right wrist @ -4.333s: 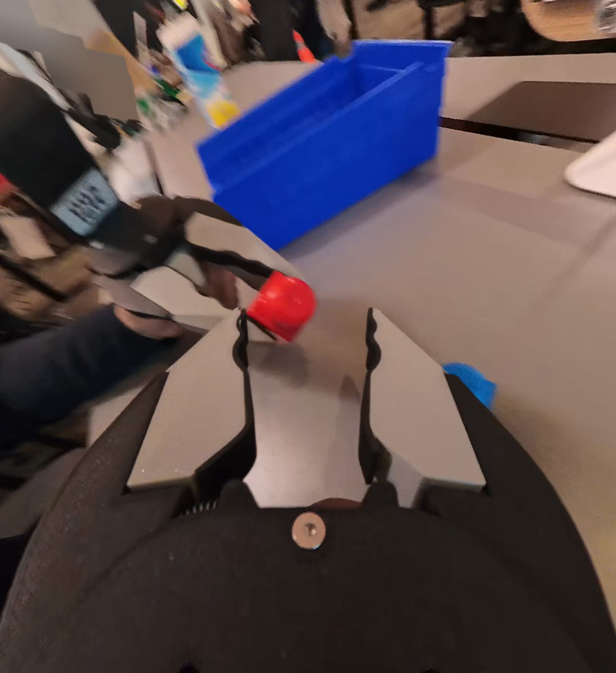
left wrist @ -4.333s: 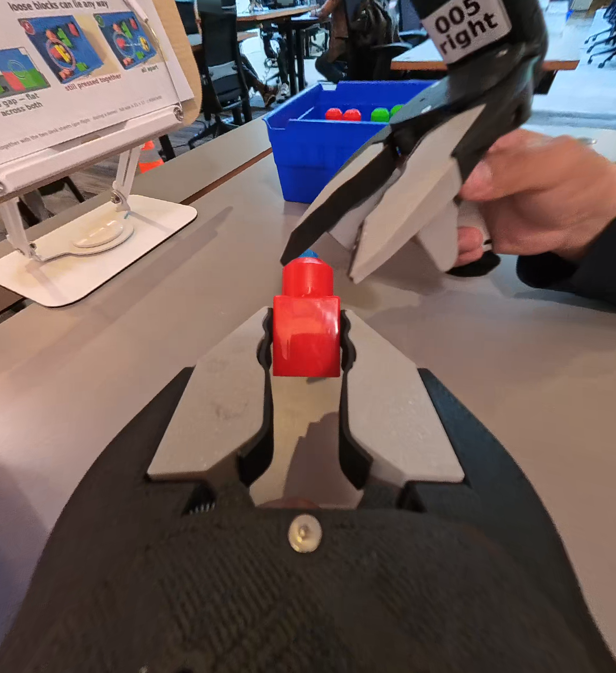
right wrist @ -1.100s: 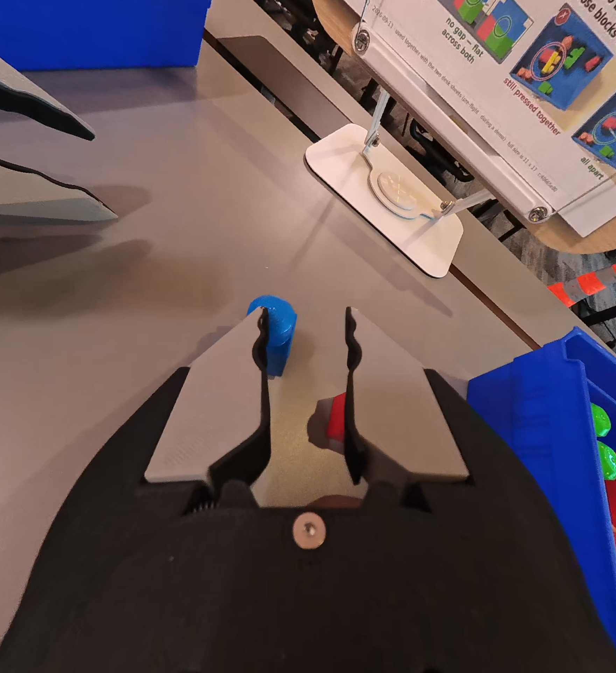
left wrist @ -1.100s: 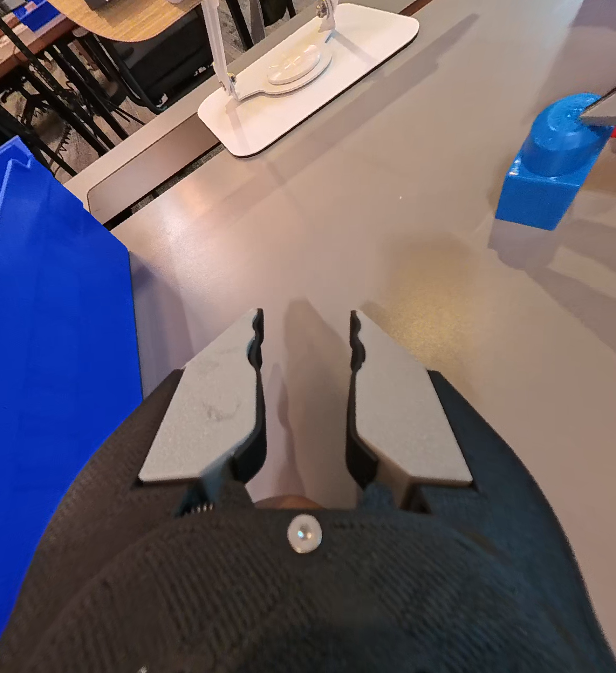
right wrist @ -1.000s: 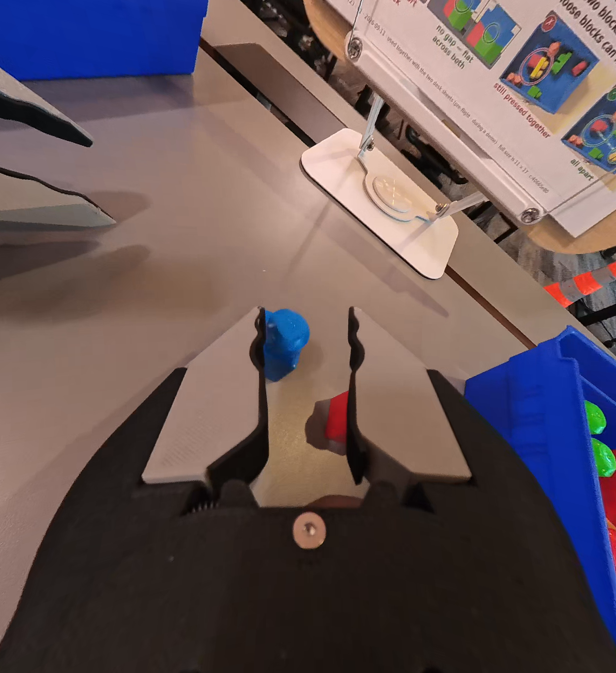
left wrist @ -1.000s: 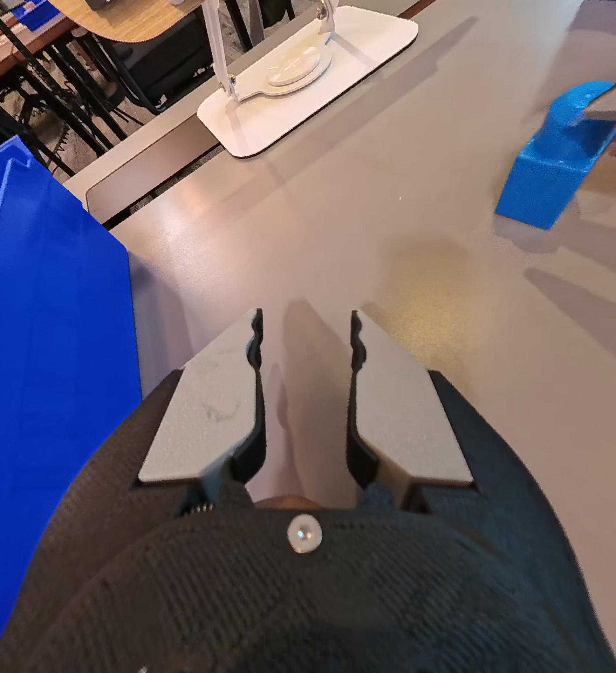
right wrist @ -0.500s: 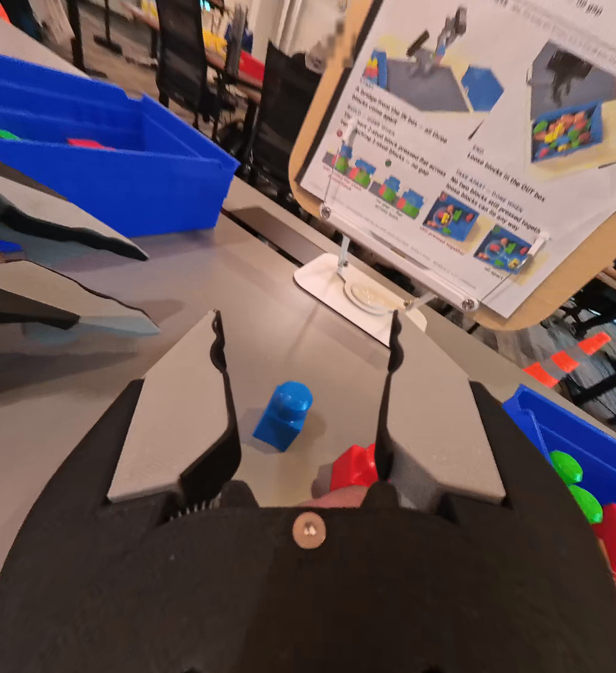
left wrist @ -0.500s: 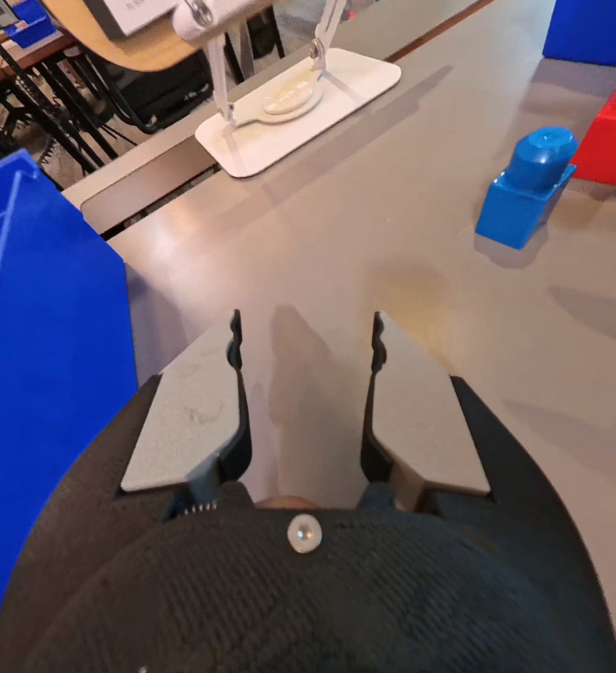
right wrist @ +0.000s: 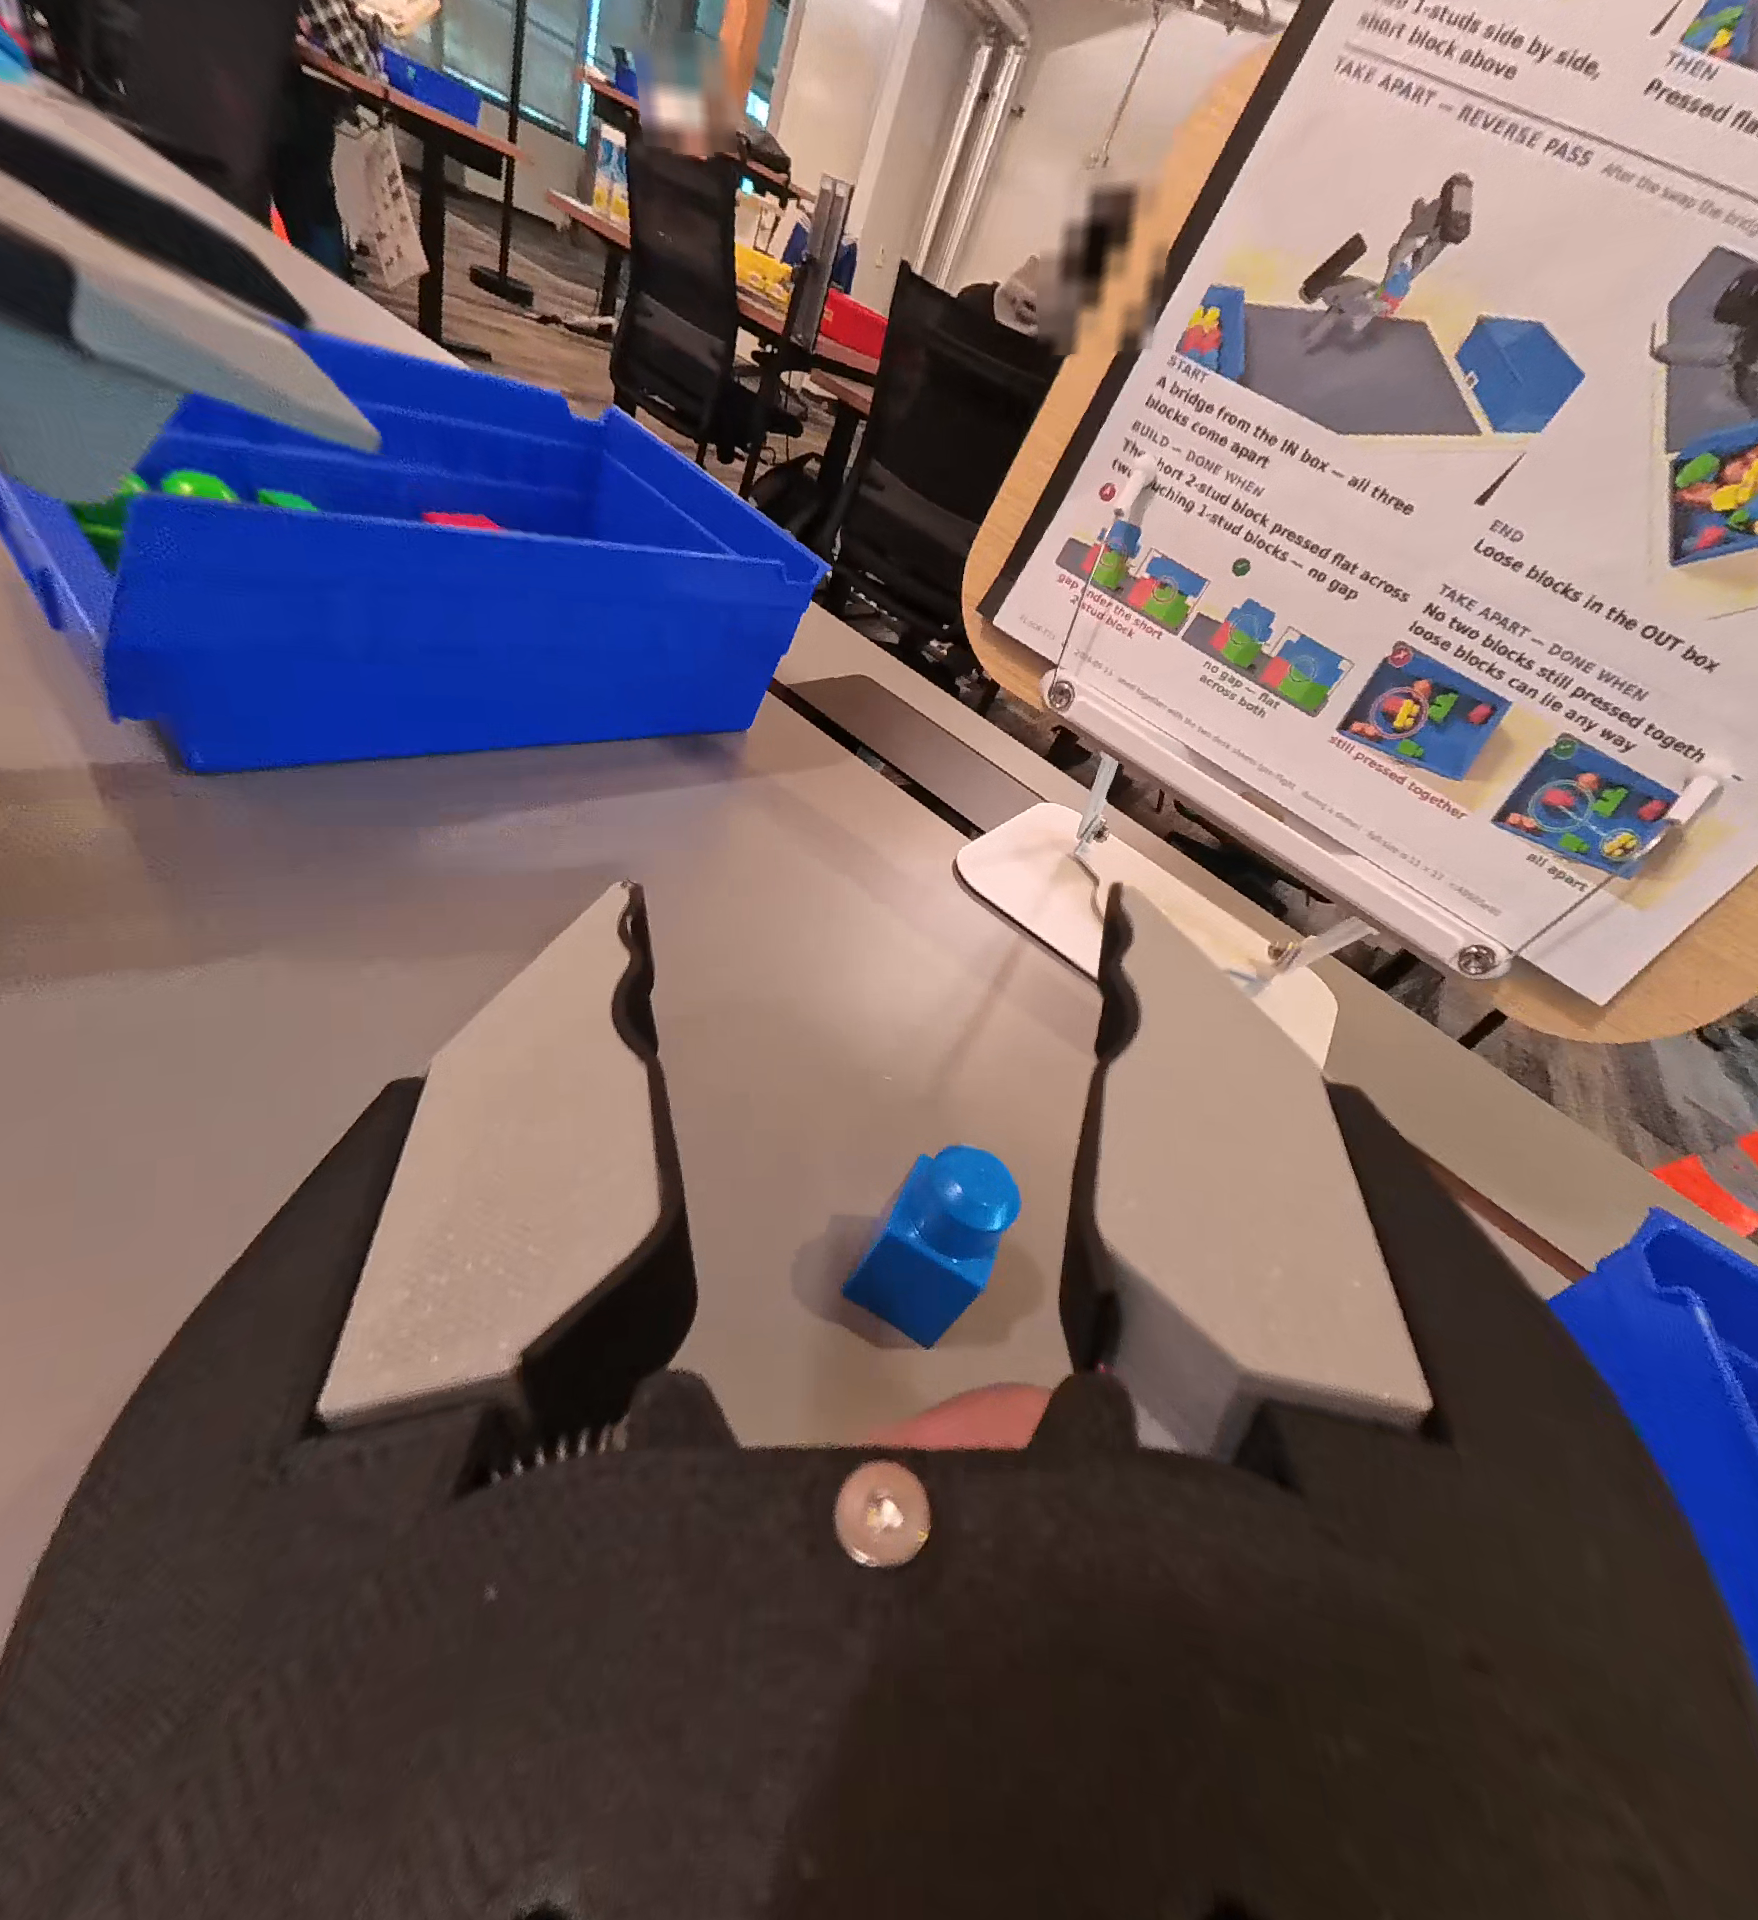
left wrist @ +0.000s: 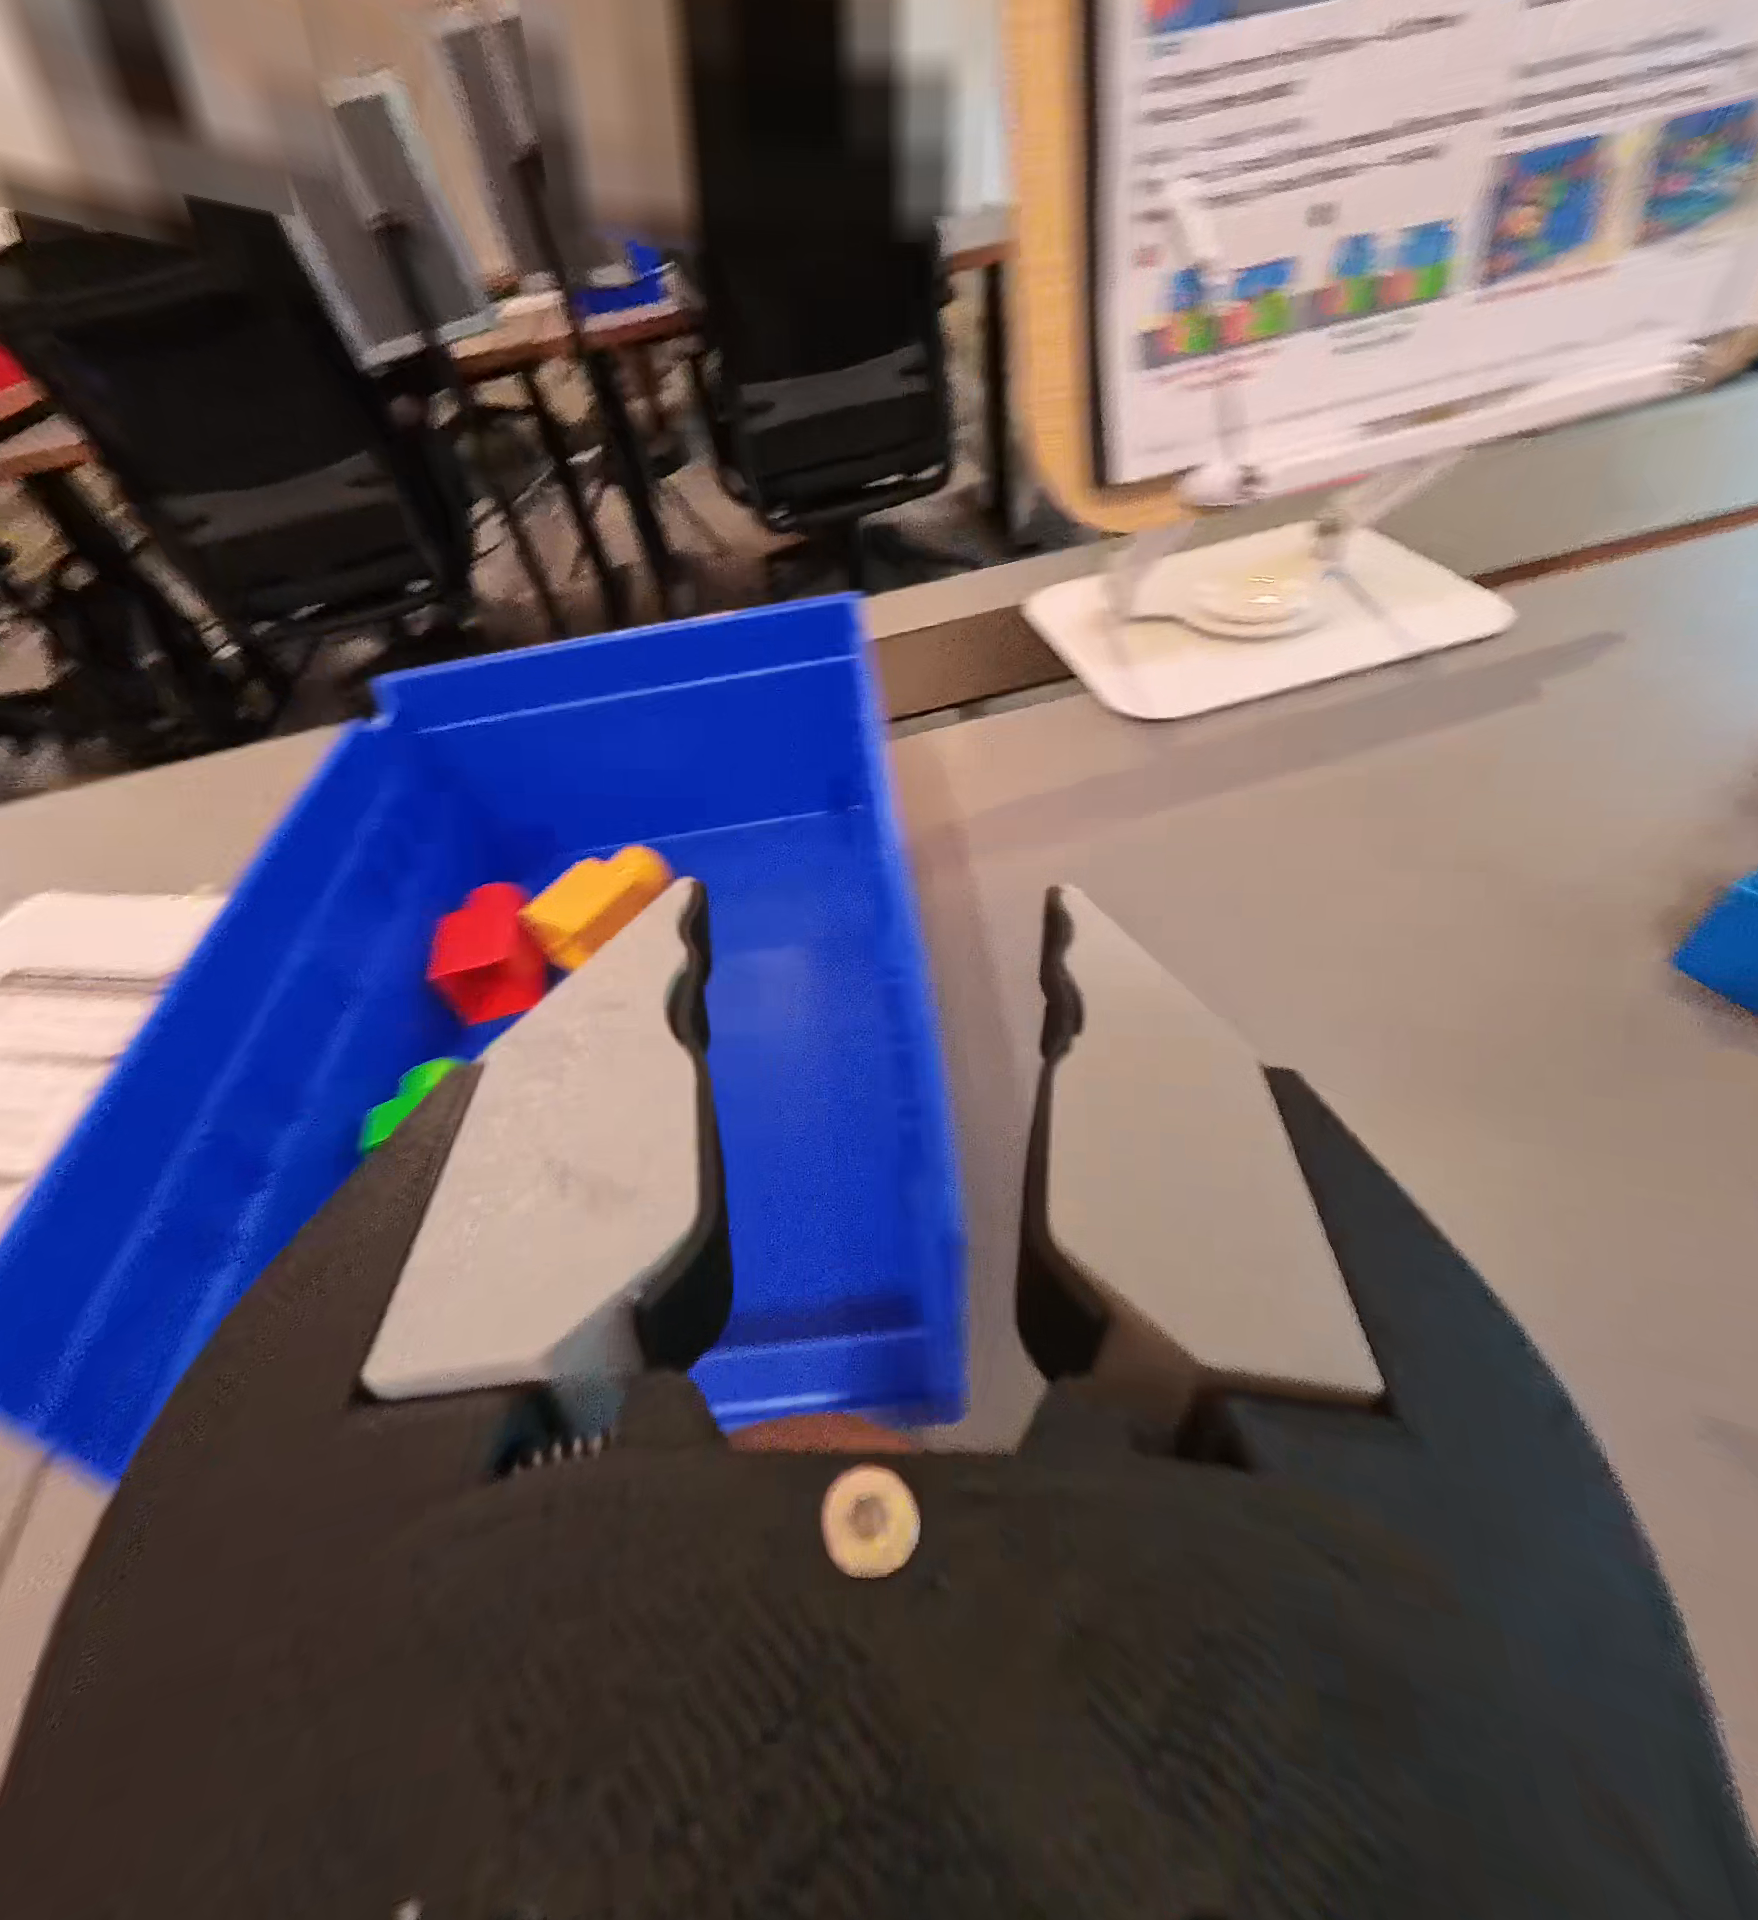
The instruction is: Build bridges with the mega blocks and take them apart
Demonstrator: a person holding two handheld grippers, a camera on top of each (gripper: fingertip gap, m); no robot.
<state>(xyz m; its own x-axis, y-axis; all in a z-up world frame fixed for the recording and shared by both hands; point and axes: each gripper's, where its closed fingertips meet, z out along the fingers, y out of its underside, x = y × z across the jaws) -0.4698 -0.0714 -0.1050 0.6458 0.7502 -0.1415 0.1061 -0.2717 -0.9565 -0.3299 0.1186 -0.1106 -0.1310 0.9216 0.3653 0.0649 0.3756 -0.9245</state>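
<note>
Bin [left wrist: 636,727] of blue plastic occupies the left of the table [left wrist: 1322,883] in the left wrist view and contains a red block [left wrist: 485,961], an orange block [left wrist: 594,899] and a green block [left wrist: 402,1107] along its left wall. Left gripper [left wrist: 870,961] hovers above the near right part of this bin, jaws spread apart and holding nothing; the frame is motion-blurred, so fine detail is unreliable. Farther right on the bare table stands the single-stud blue block [right wrist: 932,1247], upright and clear of every other object. Right gripper [right wrist: 870,961] hangs above it, jaws released and empty, with the block showing between its fingers [right wrist: 532,1132] but touching neither. An instruction board [right wrist: 1477,468] on a white stand [right wrist: 1041,873] sits beyond, and a second blue bin [right wrist: 1706,1382] with green pieces lies at the far right edge. The step in hand appears to be fetching the next block. For a sound pick, the left gripper should descend squarely over one block in the bin, with its fingers on two flat opposite faces rather than on the stud, staying clear of the bin wall and of neighbouring blocks. Closure should follow only once both fingers bracket the block evenly.
</note>
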